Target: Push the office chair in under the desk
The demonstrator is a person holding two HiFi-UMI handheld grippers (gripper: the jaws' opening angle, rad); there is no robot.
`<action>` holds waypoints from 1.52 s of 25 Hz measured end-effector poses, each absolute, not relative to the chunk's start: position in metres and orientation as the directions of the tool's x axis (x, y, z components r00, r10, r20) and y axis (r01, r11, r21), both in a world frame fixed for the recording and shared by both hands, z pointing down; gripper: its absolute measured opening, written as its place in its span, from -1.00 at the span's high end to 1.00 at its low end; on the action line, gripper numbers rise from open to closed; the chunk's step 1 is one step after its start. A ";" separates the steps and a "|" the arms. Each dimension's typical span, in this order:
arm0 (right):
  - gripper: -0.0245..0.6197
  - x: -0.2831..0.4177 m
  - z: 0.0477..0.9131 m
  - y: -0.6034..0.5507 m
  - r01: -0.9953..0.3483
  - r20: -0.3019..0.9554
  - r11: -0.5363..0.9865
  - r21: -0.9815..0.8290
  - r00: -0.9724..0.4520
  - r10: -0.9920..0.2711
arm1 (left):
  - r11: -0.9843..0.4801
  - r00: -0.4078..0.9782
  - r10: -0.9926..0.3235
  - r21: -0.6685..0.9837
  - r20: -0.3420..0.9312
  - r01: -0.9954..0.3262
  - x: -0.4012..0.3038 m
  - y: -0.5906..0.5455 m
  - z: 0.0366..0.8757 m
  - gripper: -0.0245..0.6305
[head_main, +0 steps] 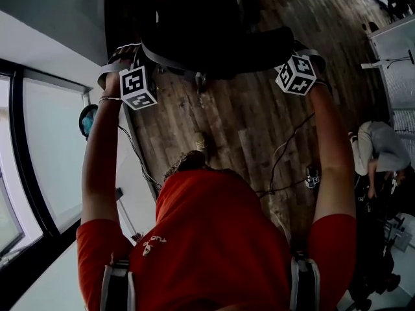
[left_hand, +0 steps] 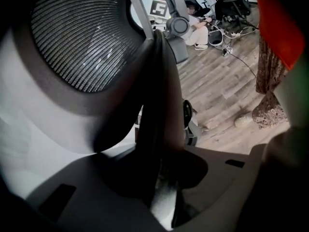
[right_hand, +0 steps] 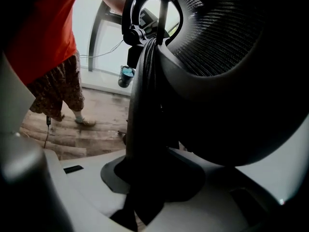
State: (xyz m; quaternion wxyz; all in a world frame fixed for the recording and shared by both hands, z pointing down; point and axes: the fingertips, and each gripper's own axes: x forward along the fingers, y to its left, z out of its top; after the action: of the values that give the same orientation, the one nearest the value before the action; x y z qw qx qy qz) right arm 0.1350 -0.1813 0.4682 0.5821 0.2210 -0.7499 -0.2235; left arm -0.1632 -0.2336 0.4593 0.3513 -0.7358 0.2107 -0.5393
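Head view: black mesh-backed office chair [head_main: 207, 31] at upper centre, standing on the brown wooden plank floor [head_main: 259, 128]. The person in a red shirt [head_main: 214, 238] fills the lower centre, both arms stretched up-frame to the chair. Left tongs [head_main: 130, 60] meet the chair's left edge, right tongs [head_main: 299, 56] its right edge; a marker cube shows on each. Tall window [head_main: 45, 161] down the left edge. Thin dark cables [head_main: 285, 154] lie on the floor right of centre. A second person in a grey top [head_main: 382, 151] bends at the right edge.

Left gripper view: chair's mesh backrest [left_hand: 82, 37] fills the upper left. Its dark frame edge runs down the centre into the left tongs [left_hand: 164, 178], which are clamped on it. Floor [left_hand: 222, 81] at right; the other cube [left_hand: 159, 7] at top centre.

Right gripper view: mesh backrest [right_hand: 222, 57] fills the upper right. Dark frame edge runs down the centre into the right tongs [right_hand: 149, 178], clamped on it likewise. Floor [right_hand: 96, 129] at left, with the person's patterned trousers [right_hand: 58, 91] and one shoe [right_hand: 86, 123]. A teal round object [right_hand: 126, 75] sits by the window base.
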 end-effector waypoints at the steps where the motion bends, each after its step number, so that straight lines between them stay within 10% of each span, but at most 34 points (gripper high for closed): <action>1: 0.53 0.138 0.468 -0.193 -0.072 0.775 0.802 0.592 -0.222 -0.592 | -0.666 0.328 -0.687 -0.742 0.648 0.070 -0.160 -0.245 0.459 0.55; 38: 0.53 0.255 0.480 -0.544 0.064 0.780 0.808 0.585 -0.317 -0.540 | -0.661 0.225 -0.734 -0.750 0.641 -0.018 -0.052 -0.557 0.459 0.56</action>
State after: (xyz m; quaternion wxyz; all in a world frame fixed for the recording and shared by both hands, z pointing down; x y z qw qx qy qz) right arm 0.2548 -0.5438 0.4801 0.5634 0.1551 -0.7659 -0.2680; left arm -0.0519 -0.5569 0.4587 0.3173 -0.7155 0.2626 -0.5643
